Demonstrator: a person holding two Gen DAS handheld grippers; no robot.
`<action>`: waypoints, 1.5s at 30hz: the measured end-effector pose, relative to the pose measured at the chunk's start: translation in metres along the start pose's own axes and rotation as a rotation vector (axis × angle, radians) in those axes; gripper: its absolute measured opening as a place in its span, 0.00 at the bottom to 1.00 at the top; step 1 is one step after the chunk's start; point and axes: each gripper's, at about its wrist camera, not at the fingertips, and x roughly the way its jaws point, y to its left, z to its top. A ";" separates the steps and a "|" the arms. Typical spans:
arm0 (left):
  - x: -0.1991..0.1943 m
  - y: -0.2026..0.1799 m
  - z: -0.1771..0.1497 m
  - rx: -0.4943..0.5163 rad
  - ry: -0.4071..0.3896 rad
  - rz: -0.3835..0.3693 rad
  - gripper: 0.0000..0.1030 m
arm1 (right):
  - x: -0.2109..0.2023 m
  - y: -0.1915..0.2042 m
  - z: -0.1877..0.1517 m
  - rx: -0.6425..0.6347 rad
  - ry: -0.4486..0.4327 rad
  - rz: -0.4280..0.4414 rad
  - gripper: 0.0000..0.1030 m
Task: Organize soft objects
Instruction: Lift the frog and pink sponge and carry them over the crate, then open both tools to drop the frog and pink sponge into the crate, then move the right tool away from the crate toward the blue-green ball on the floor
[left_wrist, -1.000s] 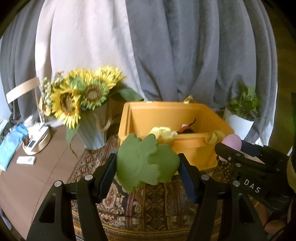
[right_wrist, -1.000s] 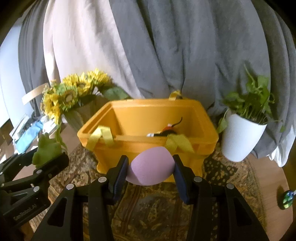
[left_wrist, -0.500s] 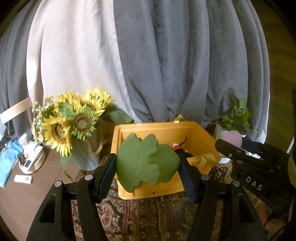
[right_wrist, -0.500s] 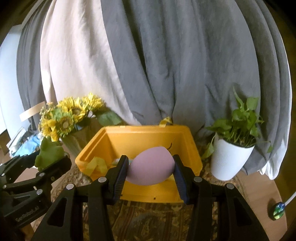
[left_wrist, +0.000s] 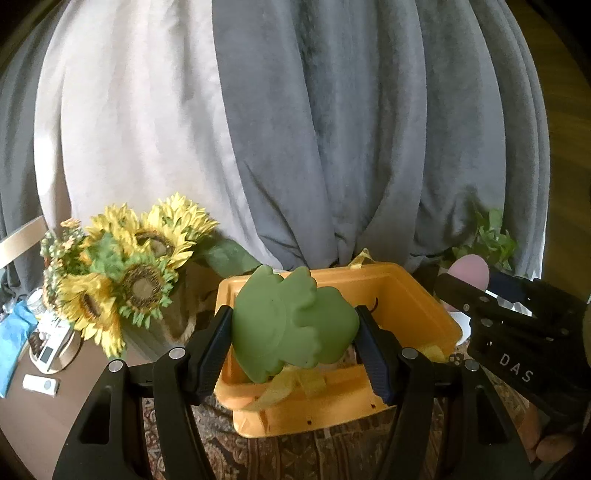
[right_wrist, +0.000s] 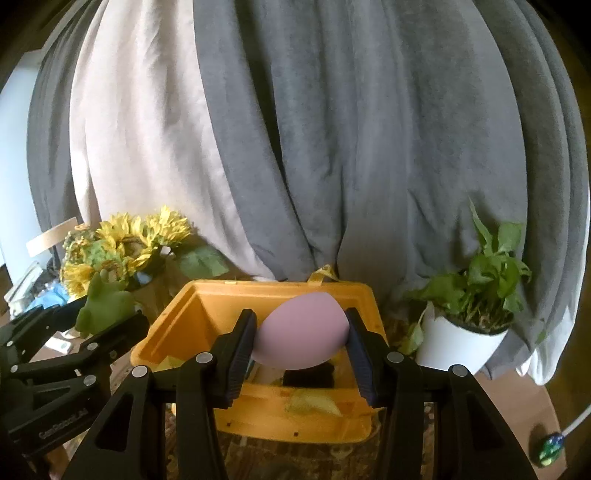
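Note:
My left gripper (left_wrist: 293, 328) is shut on a soft green toy (left_wrist: 291, 325) and holds it in the air over the near left part of an open yellow bin (left_wrist: 413, 295). My right gripper (right_wrist: 301, 334) is shut on a pink egg-shaped sponge (right_wrist: 301, 334) and holds it above the same bin (right_wrist: 184, 314). In the right wrist view the green toy (right_wrist: 105, 308) and left gripper show at the left. In the left wrist view the sponge (left_wrist: 471, 267) shows at the right. Yellow straps and a small dark item lie inside the bin.
A sunflower bouquet (left_wrist: 125, 280) in a vase stands left of the bin. A white potted plant (right_wrist: 469, 325) stands right of it. The bin sits on a patterned rug (left_wrist: 314, 450) on a wooden table. Grey and white curtains (left_wrist: 295, 129) hang behind. Small devices (left_wrist: 40, 384) lie far left.
Both grippers have risen with their objects and now look down into the bin from above its near edge. The bin has dropped lower in both views.

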 end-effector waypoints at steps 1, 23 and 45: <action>0.005 0.000 0.002 0.002 0.003 0.000 0.63 | 0.004 -0.001 0.002 -0.004 0.001 -0.002 0.48; 0.125 0.005 -0.002 0.021 0.264 -0.020 0.77 | 0.118 -0.024 -0.003 0.002 0.212 0.014 0.56; 0.028 -0.008 0.008 0.014 0.097 0.097 0.93 | 0.044 -0.024 0.003 0.017 0.103 -0.061 0.65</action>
